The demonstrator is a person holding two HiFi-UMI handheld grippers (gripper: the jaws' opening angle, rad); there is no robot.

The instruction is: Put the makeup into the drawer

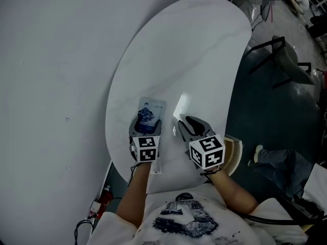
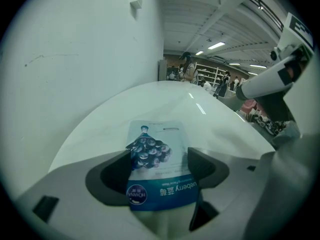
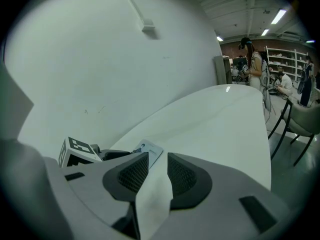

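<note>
Early stage, nothing stowed yet. The makeup, a flat face-mask sachet (image 1: 152,111) with a blue printed front, lies face up on the white oval counter (image 1: 179,50), near the person's edge and close to the pale wall (image 1: 51,60). The left tool (image 2: 157,166) sits over the sachet's near end, jaws spread wide with one on either side of it. The sachet lies between the pads and looks flat on the counter, so I judge it not yet gripped. The right tool (image 3: 155,171) hangs just beside the left one, jaws about half apart. Only bare counter shows through the gap, so it appears to hold nothing. No drawer appears in any view, and I cannot say where it stands. A chair (image 1: 286,60) stands off the far right of the counter. Still to do, by my reading: close on the sachet, lift it, find and open the drawer, drop it in. A thin, slick packet lying flat may slide rather than lift.
</note>
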